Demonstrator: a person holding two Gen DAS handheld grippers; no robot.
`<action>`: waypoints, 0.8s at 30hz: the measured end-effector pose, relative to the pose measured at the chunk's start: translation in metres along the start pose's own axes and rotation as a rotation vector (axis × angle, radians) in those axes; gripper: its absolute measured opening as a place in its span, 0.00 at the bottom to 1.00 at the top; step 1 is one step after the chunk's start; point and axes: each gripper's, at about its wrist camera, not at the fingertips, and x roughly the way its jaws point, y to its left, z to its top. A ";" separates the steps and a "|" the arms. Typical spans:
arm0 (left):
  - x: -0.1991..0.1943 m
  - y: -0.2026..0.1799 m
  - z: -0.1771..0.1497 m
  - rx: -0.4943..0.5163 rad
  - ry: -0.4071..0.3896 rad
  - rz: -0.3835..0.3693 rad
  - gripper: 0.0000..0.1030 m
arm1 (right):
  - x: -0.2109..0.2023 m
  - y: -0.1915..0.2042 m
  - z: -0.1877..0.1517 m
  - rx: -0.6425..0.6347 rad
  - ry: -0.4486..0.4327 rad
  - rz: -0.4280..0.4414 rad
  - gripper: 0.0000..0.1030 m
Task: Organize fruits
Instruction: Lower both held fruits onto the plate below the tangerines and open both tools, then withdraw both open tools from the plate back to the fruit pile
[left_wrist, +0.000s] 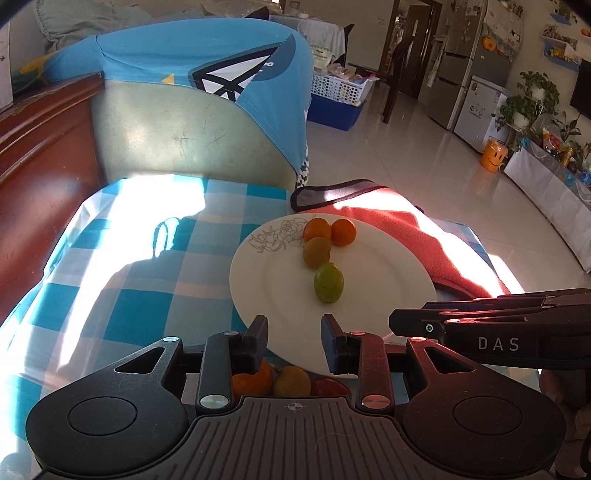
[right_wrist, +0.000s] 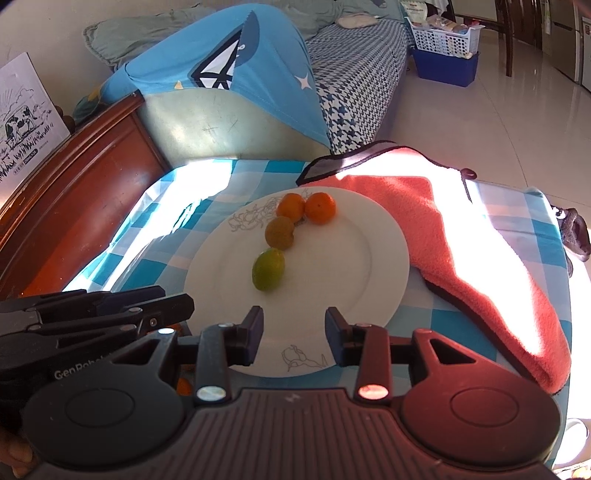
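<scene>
Hovering over the near edge of the white plate, the left gripper has its jaws apart with nothing between them. Plate surface shows through the gap.

Right gripper: same story, jaws parted, empty, sitting above the near rim of the plate beside its printed line drawing. In the left wrist view it comes in from the right edge as a dark body lettered "DAS". In the right wrist view the left one comes in from the left edge.

Fruit on the plate, four pieces in a rough line running from the far rim toward the middle:
- two orange fruits side by side, touching, at the far rim next to a floral line print
- a brownish-yellow fruit just in front of them, touching the left orange one
- a green fruit nearest the middle, just apart from the brownish one

More fruit off the plate: in the left wrist view, below the left gripper's fingers, an orange piece, a yellowish piece and a red piece lie close together, partly hidden by the gripper body.

Plate sits on a blue-and-white checked tablecloth. A coral-red towel with dark trim lies on the cloth to the right of the plate, touching or just under its rim; can't tell which. Hard sunlight bands cross cloth and towel.
</scene>
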 end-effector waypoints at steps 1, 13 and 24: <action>-0.003 0.001 -0.001 0.002 -0.001 0.003 0.29 | -0.001 0.001 -0.001 -0.002 0.002 0.005 0.37; -0.037 0.029 -0.023 -0.058 0.005 0.042 0.30 | -0.015 0.017 -0.018 -0.053 0.010 0.033 0.38; -0.059 0.035 -0.056 -0.059 0.040 0.049 0.30 | -0.025 0.029 -0.037 -0.053 0.028 0.075 0.38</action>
